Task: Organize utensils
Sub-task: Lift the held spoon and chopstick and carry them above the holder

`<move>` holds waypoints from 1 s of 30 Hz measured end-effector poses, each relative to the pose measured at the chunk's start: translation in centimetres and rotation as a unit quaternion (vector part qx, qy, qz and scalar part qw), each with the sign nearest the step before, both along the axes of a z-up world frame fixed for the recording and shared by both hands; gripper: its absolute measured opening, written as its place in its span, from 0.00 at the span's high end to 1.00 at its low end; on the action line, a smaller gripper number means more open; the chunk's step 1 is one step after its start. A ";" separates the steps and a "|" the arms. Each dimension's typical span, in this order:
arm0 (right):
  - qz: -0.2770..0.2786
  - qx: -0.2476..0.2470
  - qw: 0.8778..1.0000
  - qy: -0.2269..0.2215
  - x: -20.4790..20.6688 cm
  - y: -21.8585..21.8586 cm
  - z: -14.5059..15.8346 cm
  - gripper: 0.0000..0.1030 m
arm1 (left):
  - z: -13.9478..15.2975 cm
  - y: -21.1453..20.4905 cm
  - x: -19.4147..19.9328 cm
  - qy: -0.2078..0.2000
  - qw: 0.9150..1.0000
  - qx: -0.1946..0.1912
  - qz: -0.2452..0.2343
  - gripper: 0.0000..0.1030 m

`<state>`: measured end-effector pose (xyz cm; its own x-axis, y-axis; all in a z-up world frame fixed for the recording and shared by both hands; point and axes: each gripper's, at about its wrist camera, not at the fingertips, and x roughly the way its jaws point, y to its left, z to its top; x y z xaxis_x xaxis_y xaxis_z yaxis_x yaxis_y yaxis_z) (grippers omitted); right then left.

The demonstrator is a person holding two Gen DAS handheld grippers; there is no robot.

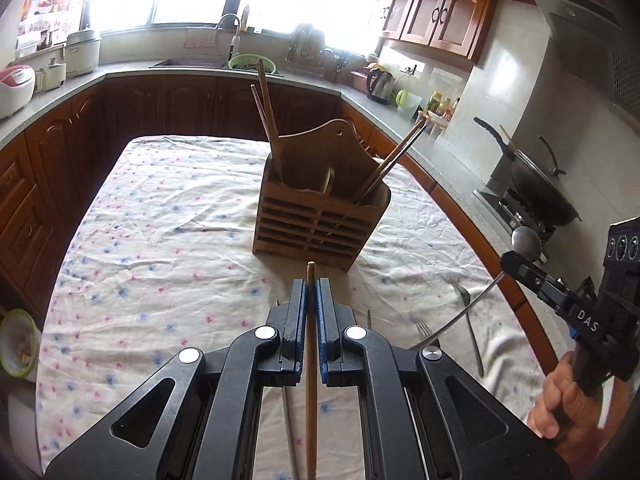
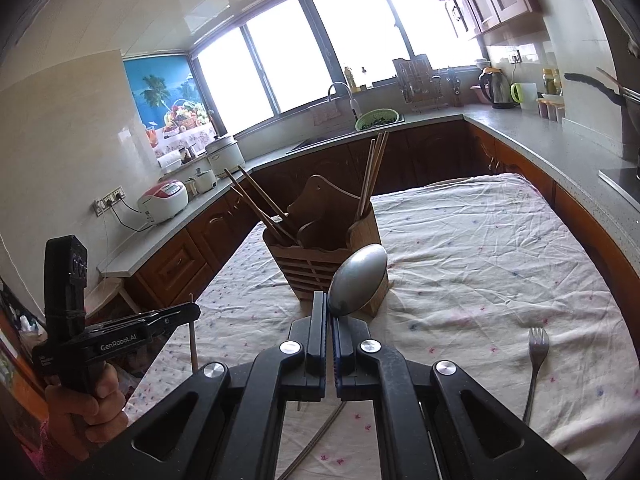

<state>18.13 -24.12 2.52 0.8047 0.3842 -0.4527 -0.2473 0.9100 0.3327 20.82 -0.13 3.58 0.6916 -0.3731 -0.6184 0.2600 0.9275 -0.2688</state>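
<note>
A wooden utensil holder (image 1: 320,220) stands on the cloth-covered table (image 1: 160,220) with several chopsticks in its left and right compartments; it also shows in the right wrist view (image 2: 316,240). My left gripper (image 1: 311,292) is shut on a wooden chopstick (image 1: 311,380), raised in front of the holder. My right gripper (image 2: 331,320) is shut on a metal spoon (image 2: 358,280), bowl up, near the holder's front right. In the left wrist view the right gripper (image 1: 516,264) holds the spoon (image 1: 526,242) at the table's right edge.
A fork (image 2: 536,364) lies on the cloth to the right, also in the left wrist view (image 1: 470,320). Metal chopsticks (image 2: 320,436) lie under my grippers. Counters ring the table, with a wok (image 1: 540,192) on the stove and a rice cooker (image 2: 164,200).
</note>
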 end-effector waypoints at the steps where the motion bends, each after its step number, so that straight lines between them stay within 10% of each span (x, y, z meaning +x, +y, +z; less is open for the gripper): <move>1: 0.003 -0.001 1.000 -0.004 -0.2 0.2 0.2 0.98 | 0.4 0.4 -0.5 -0.005 1.000 -0.004 0.001 0.96; 30: 0.003 -0.031 0.999 -0.044 0.2 1.7 2.2 0.98 | 6.3 4.6 -2.0 -0.093 0.992 -0.073 0.050 0.96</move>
